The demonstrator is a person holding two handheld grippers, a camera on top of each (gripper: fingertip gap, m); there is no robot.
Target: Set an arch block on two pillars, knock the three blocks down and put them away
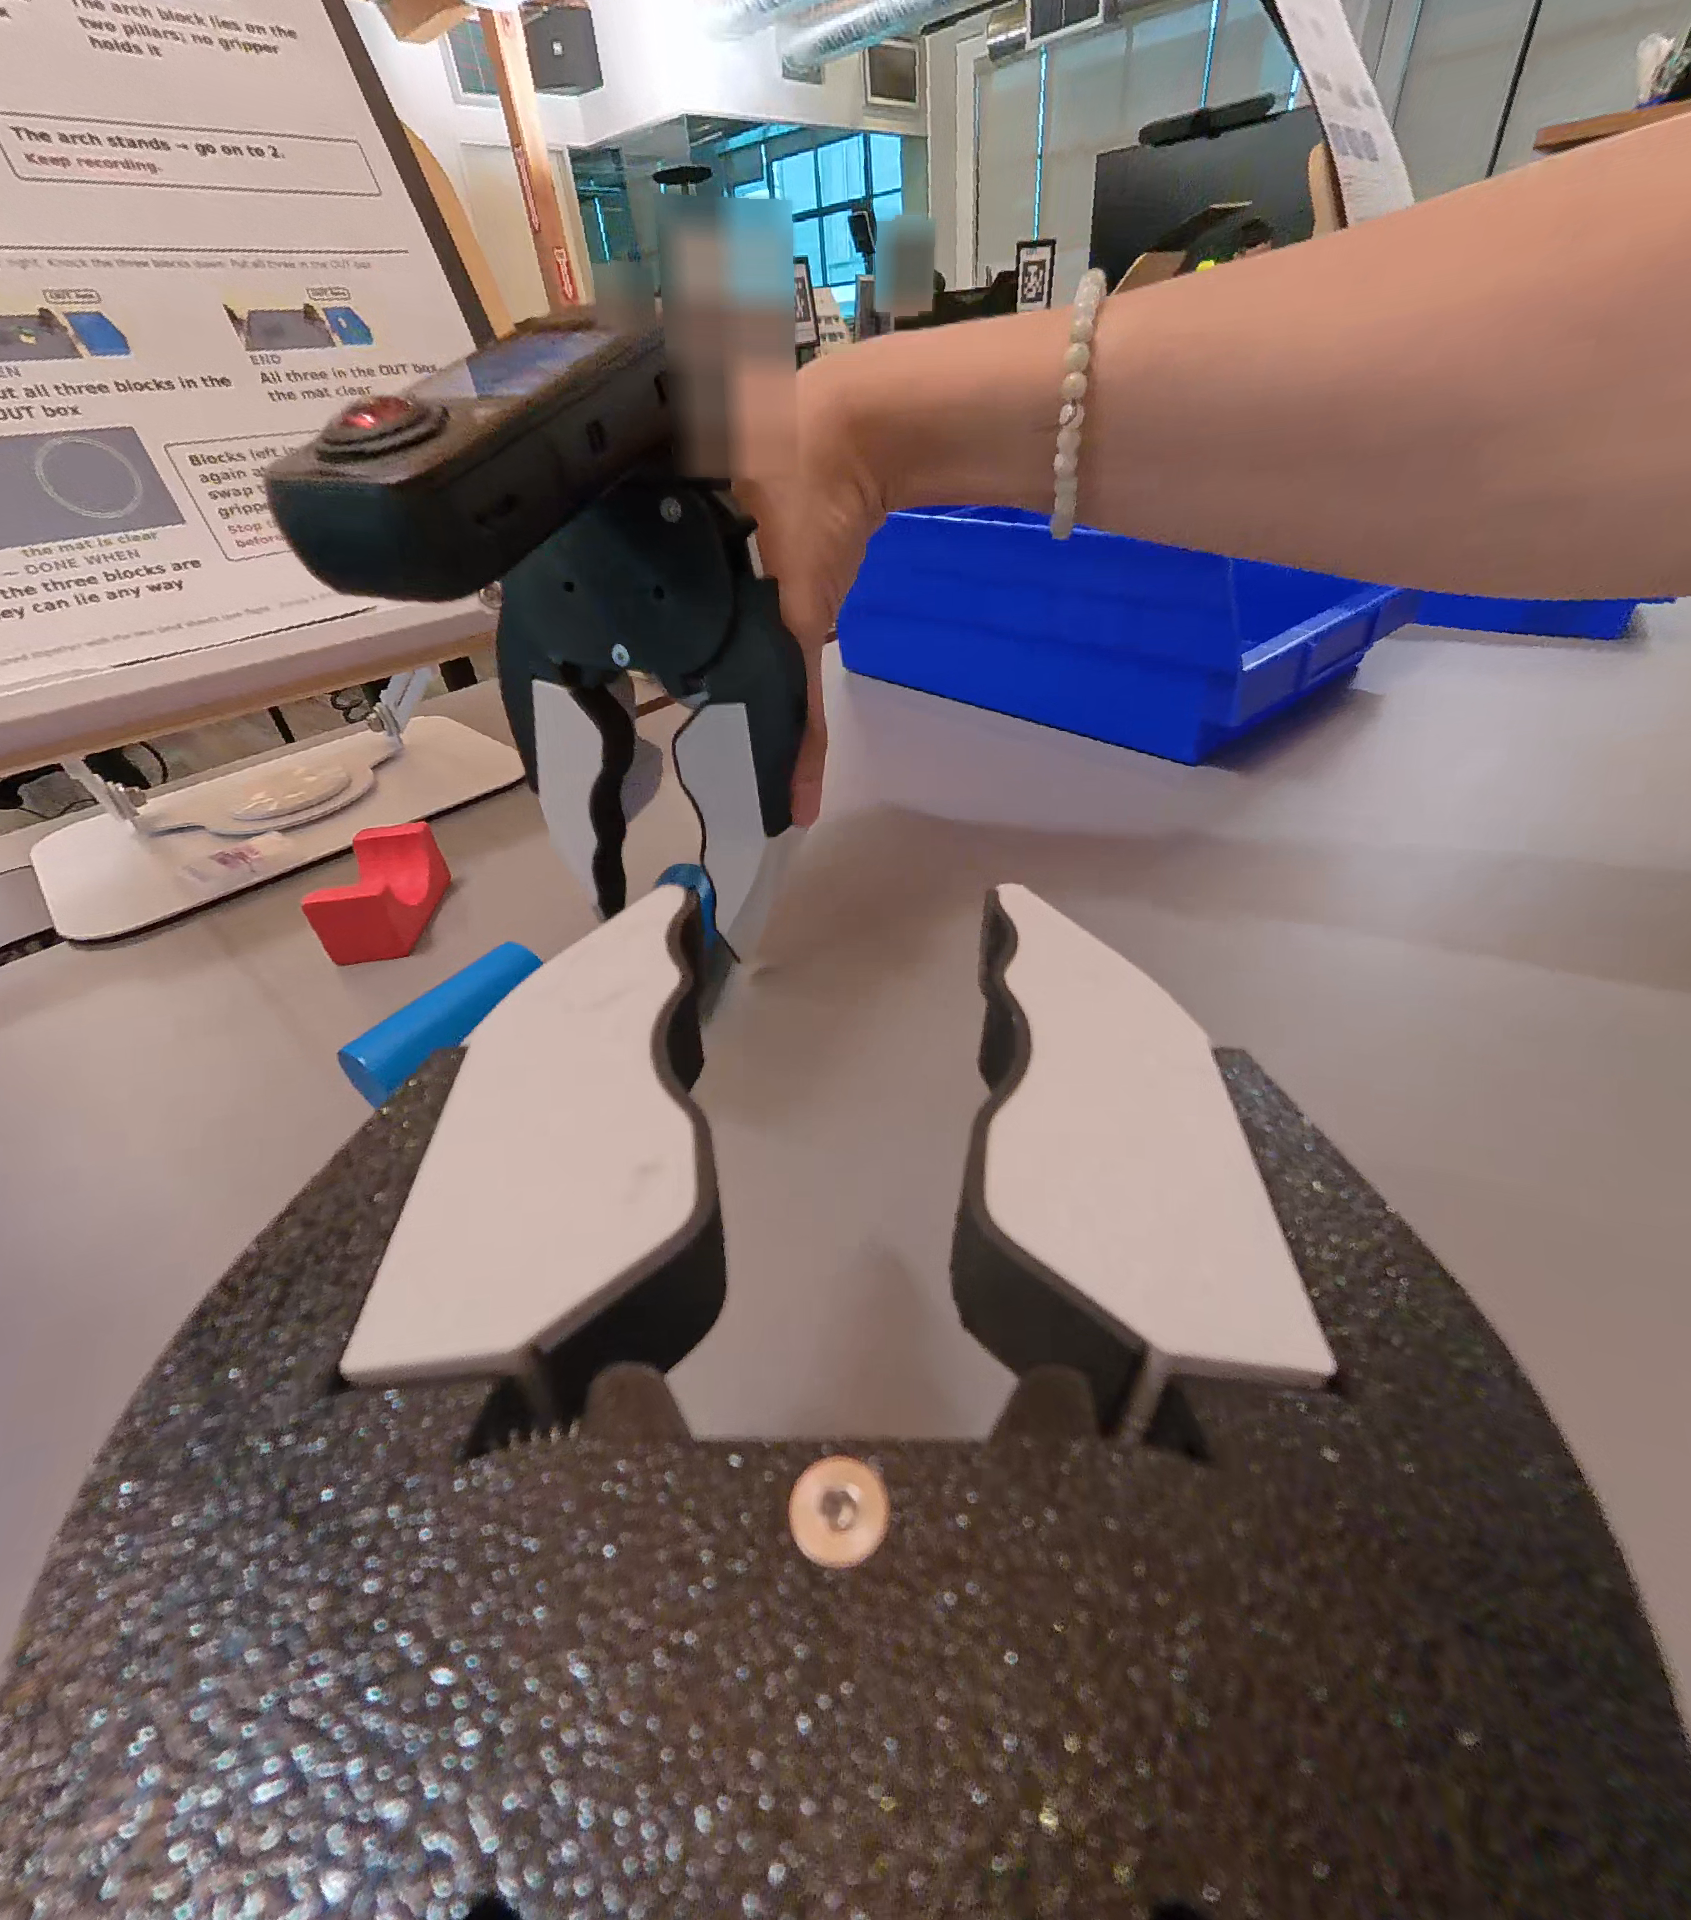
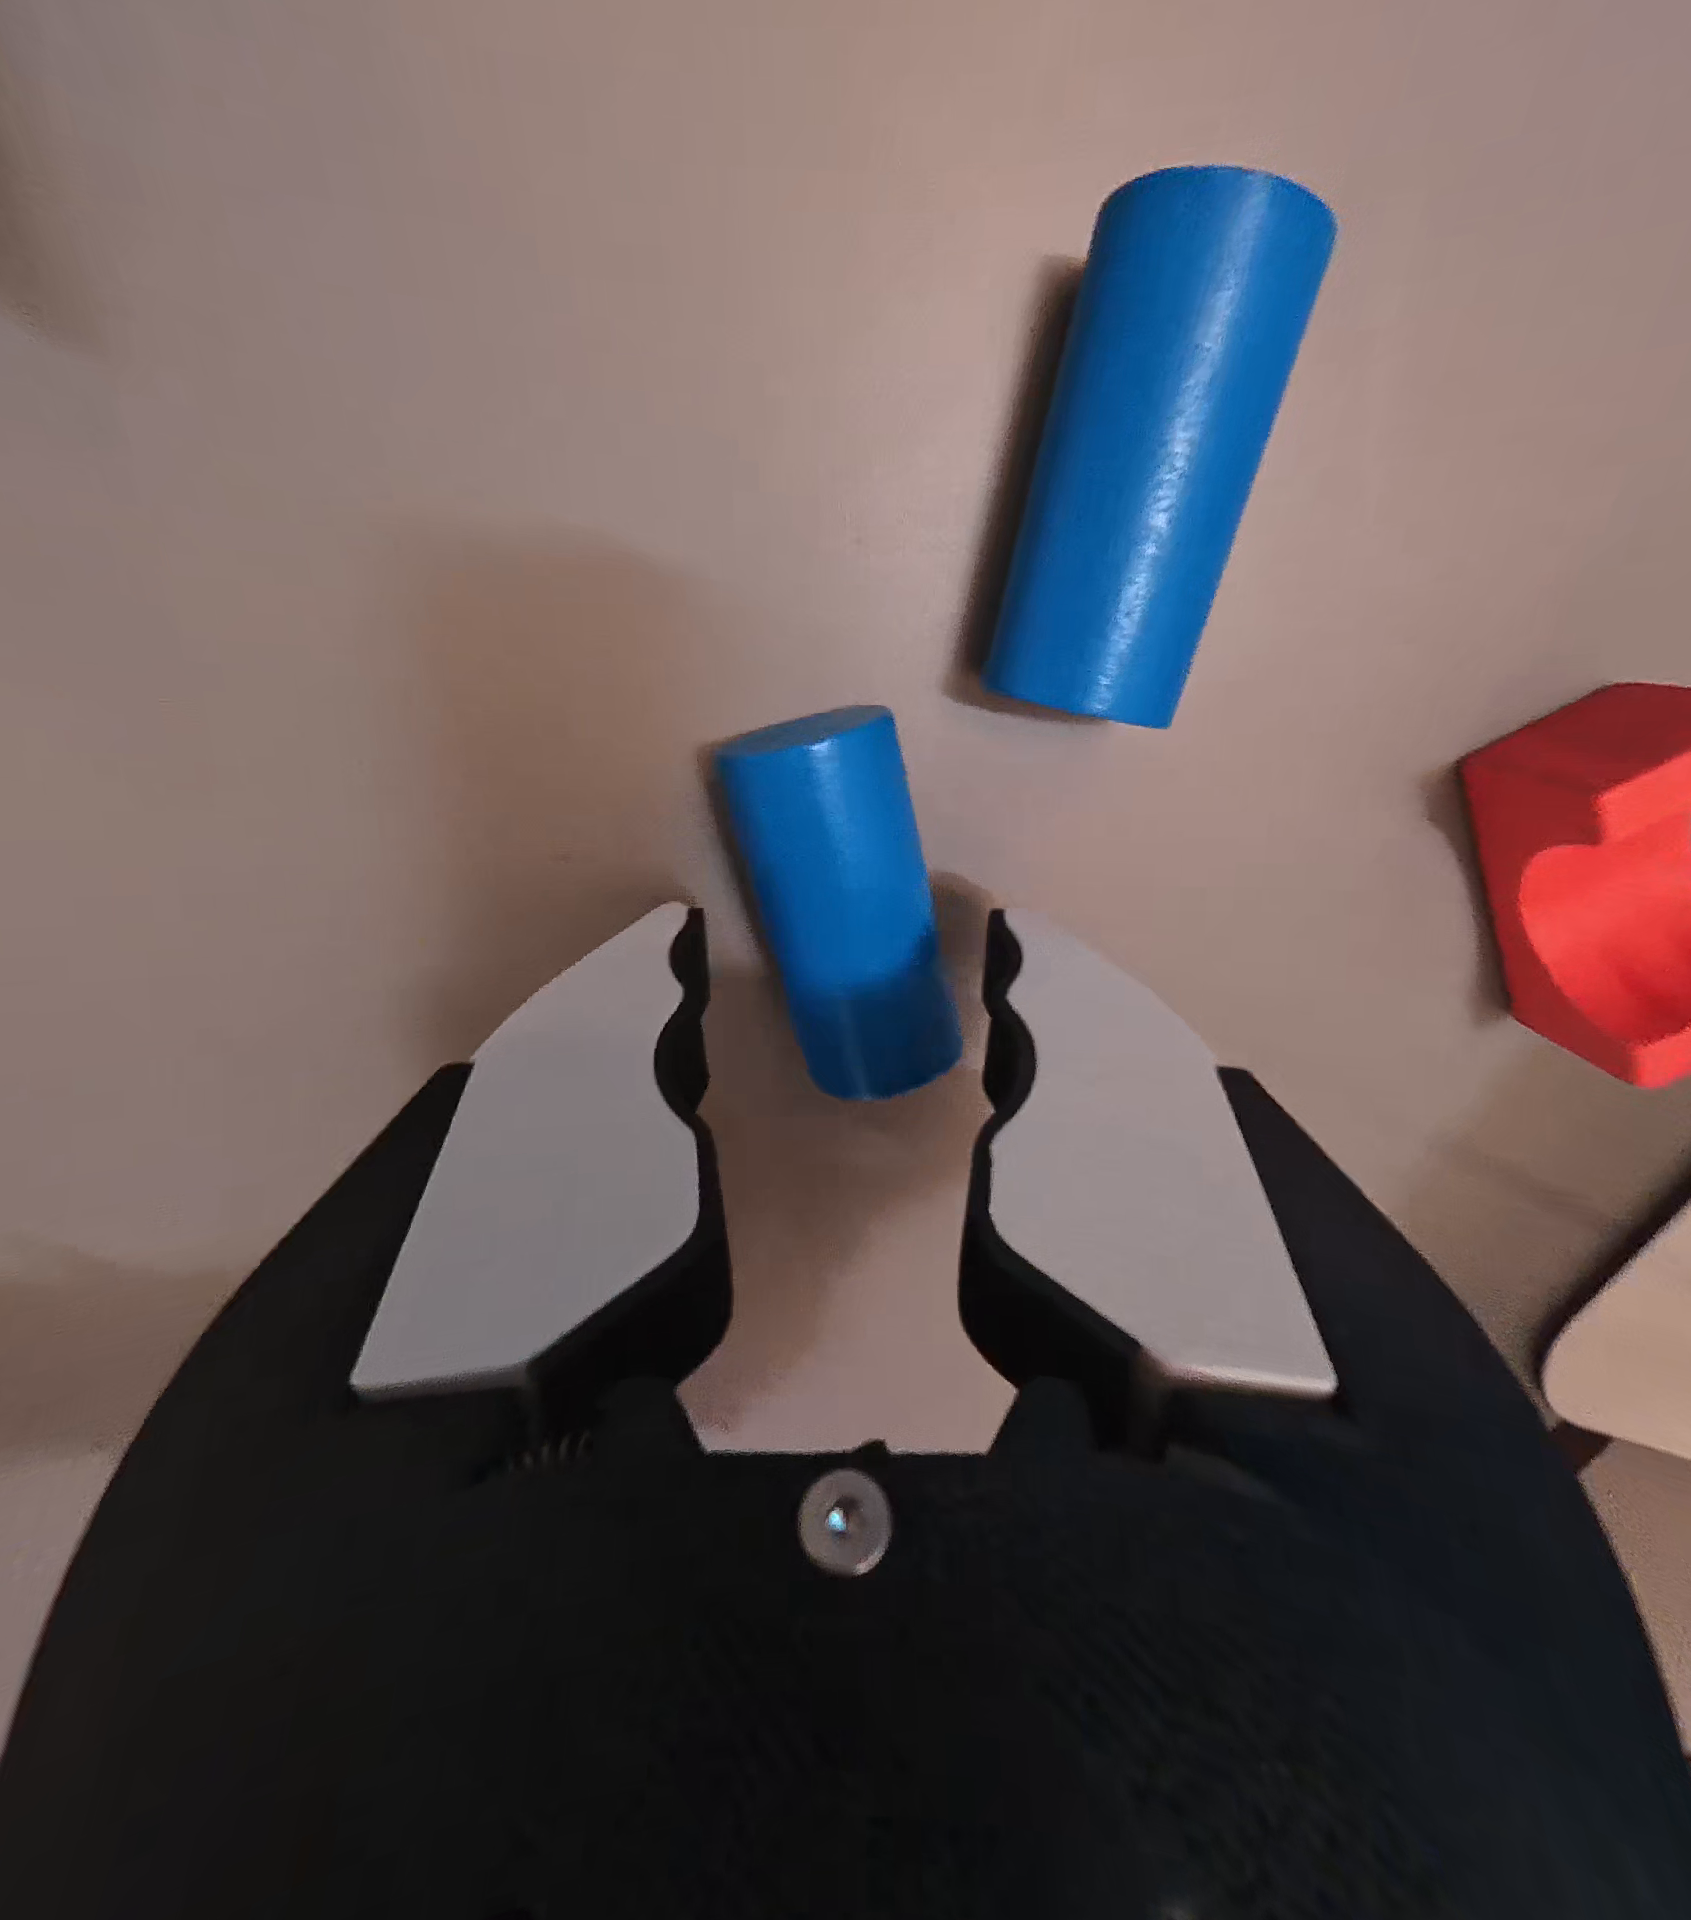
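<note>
1. Nearest in the left wrist view, above bare counter (image 1: 1340, 935): left claw (image 1: 841, 914), jaws apart, gripping nothing, touching nothing. Little hazard here, except drifting forward into the other claw just ahead.
2. Just beyond, pointing down at the counter: right claw (image 2: 841, 920), held in a hand (image 1: 810, 488), likewise spread open and empty. Straddles the lower end of the nearer blue cylinder (image 2: 820, 831), with a gap showing on either side and no contact visible.
3. Lying aslant to the fingers (image 2: 571, 1091) rather than square between them, and caught only near one end. Likely to twist, squirt out or roll if pinched there. Round-sided, so probably quick to roll should one finger meet it first.
4. Close past it, but apart: farther blue cylinder (image 2: 1158, 447), on its side. Could be struck by a rolling neighbour or clipped by a fingertip swung wide.
5. Off to one side, well clear of both cylinders: red arch block (image 2: 1630, 883), near the white foot of a stand (image 1: 280, 810). Small risk of disturbance from here.
6. Farthest back on the counter: blue bin (image 1: 1111, 623), below the forearm, its inside hidden. Could be brushed on the rim by a lowered wrist.
</note>
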